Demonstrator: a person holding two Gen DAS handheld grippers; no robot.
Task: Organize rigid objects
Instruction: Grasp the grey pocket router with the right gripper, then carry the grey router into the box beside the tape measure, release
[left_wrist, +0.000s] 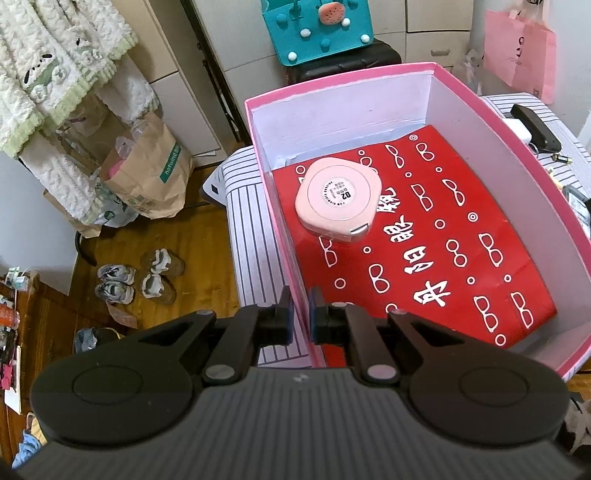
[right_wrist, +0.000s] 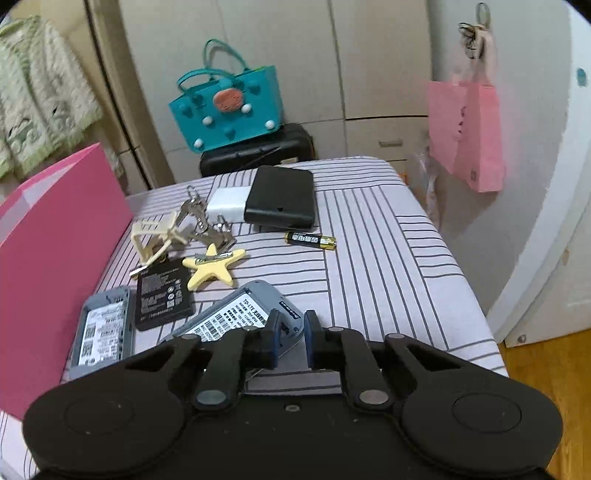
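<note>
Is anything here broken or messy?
Messy, yes. The grey gadget lies open, its flat black battery out beside it and its grey back cover lying apart. Keys, a star clip and an AA battery are scattered. Only the pink tape measure is in the pink box.

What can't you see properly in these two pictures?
- Left wrist view: whether the left gripper pinches the pink box wall; the wall hides its pads.
- Right wrist view: the near end of the grey device, hidden behind the right gripper.
- Right wrist view: label print on the black battery pack, too small.
- Right wrist view: inside the box, blocked by its wall.
</note>
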